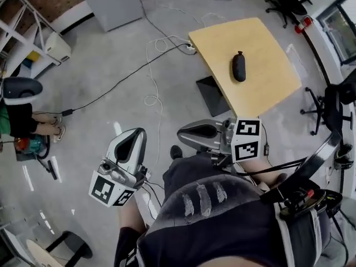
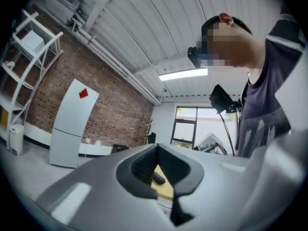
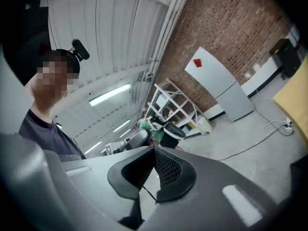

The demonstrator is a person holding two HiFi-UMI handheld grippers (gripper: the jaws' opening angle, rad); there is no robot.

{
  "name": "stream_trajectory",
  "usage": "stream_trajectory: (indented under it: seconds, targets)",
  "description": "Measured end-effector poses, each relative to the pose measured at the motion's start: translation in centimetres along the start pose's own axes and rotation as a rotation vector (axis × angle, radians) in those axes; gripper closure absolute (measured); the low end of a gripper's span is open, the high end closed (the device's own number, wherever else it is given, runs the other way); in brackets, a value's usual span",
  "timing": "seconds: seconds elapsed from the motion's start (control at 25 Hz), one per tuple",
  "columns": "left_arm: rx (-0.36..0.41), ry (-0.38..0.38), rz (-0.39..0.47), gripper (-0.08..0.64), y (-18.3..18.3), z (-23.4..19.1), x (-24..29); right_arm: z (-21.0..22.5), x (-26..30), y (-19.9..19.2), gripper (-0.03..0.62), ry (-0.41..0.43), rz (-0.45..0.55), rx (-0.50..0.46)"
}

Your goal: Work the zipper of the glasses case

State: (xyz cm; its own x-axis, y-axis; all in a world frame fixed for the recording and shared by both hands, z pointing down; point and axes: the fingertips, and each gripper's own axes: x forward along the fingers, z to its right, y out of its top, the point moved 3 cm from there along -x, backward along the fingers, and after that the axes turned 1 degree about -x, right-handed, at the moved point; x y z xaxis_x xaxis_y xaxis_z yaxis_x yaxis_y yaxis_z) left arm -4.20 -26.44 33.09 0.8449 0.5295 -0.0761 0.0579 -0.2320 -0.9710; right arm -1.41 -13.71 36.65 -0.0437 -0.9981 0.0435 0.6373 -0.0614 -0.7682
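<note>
Right now my left gripper and right gripper hang low in frame, jaws closed and empty; the glasses case lies on the surface, upper right.

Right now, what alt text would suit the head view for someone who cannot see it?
A dark glasses case lies untouched on a yellow table. Nearer the camera, a person holds the left gripper and right gripper, both shut and empty, close to their body.
</note>
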Motion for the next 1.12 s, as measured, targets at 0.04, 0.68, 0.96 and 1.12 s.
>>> stream_trajectory:
  seconds: [0.04, 0.68, 0.96, 1.12]
  targets:
    - [-0.008, -0.055, -0.016, 0.56, -0.3, -0.3, 1.6, 0.7, -0.9, 0.2, 0.591, -0.059, 0.028, 0.007]
    - [0.05, -0.485, -0.192, 0.56, -1.6, 2.9, 20.9, 9.3, -13.7, 4.8, 0.591, -0.428, 0.401, 0.072]
    - [0.077, -0.516, -0.247, 0.56, -2.3, 4.8, 28.1, 12.7, -19.6, 6.4, 0.591, -0.449, 0.465, 0.119]
    - [0.084, -0.516, -0.271, 0.56, -3.2, 5.6, 33.0, 15.4, -23.7, 7.3, 0.591, -0.464, 0.476, 0.152]
